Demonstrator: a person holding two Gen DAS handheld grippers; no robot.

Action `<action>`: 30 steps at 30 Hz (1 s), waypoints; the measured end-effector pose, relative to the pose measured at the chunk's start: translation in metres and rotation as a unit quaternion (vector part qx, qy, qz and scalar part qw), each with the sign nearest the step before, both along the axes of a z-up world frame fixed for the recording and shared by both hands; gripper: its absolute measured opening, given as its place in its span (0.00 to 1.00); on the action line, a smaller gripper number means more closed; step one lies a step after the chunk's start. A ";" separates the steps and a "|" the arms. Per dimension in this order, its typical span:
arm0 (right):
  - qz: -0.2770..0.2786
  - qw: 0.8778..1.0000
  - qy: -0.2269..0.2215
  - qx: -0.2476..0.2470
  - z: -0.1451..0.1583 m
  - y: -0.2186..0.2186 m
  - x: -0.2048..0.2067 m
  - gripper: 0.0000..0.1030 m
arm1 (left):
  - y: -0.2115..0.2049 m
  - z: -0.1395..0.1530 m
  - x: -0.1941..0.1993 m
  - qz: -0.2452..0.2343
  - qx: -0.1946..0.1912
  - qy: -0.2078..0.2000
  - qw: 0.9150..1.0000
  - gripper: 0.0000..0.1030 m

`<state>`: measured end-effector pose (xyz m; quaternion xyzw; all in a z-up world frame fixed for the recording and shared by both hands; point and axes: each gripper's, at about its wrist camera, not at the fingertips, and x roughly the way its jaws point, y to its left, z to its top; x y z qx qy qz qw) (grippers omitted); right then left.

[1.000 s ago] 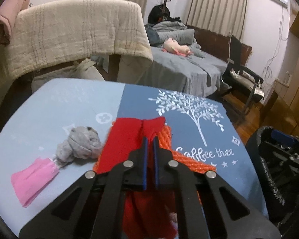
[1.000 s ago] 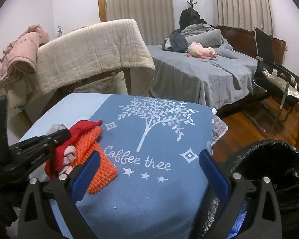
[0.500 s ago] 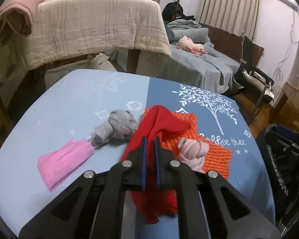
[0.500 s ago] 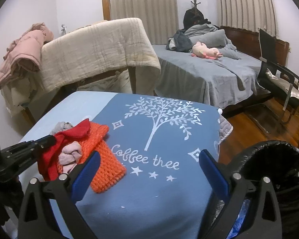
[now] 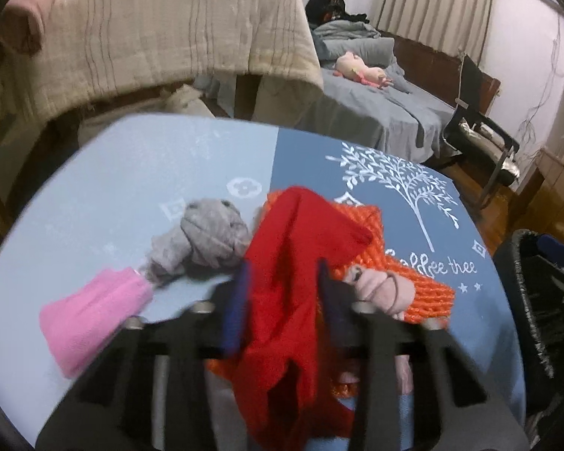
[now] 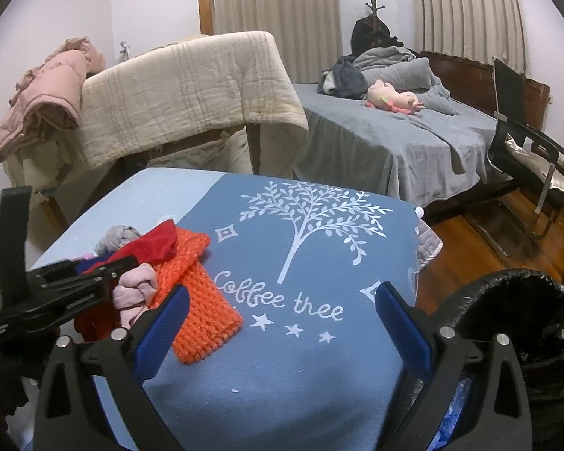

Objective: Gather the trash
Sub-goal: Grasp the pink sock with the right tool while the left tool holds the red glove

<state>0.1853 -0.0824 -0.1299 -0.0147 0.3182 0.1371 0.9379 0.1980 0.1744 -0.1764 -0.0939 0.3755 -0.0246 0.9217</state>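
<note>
A red cloth (image 5: 293, 263) lies over an orange knitted piece (image 5: 410, 274) on the blue table (image 5: 169, 173). My left gripper (image 5: 282, 282) is open, its fingers either side of the red cloth, which droops between them. A grey knotted cloth (image 5: 206, 236) and a pink cloth (image 5: 90, 319) lie to the left; a pale pink knotted cloth (image 5: 383, 289) lies to the right. My right gripper (image 6: 282, 319) is open and empty above the table's near right part. The right wrist view shows the left gripper (image 6: 94, 278) beside the red cloth (image 6: 150, 244).
A bin with a black liner (image 6: 526, 319) stands on the floor right of the table; it also shows in the left wrist view (image 5: 545, 300). A blanket-draped chair (image 6: 191, 94), a grey bed (image 6: 394, 131) and a black chair (image 6: 526, 150) stand beyond.
My left gripper was shut on the red cloth and has opened; the cloth now hangs loose between the fingers. The right gripper has barely moved.
</note>
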 end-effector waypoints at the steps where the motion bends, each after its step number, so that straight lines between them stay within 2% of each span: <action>1: 0.000 1.000 0.000 0.000 0.000 0.000 0.000 0.94 | 0.003 -0.001 0.000 0.001 -0.012 0.002 1.000 0.12; 6: 0.005 1.000 -0.001 0.002 0.001 0.003 -0.001 0.94 | 0.011 0.009 -0.011 0.015 -0.032 -0.027 0.999 0.08; 14: 0.020 1.000 -0.010 0.011 0.008 0.019 -0.002 0.94 | 0.020 0.045 -0.041 0.032 -0.007 -0.076 0.997 0.08; 23: 0.056 0.998 -0.009 0.023 0.006 0.058 -0.002 0.94 | 0.049 0.052 -0.072 0.068 0.026 -0.080 0.994 0.08; 30: 0.086 0.996 0.004 0.019 -0.004 0.088 0.002 0.83 | 0.061 0.049 -0.079 0.079 0.043 -0.078 0.993 0.08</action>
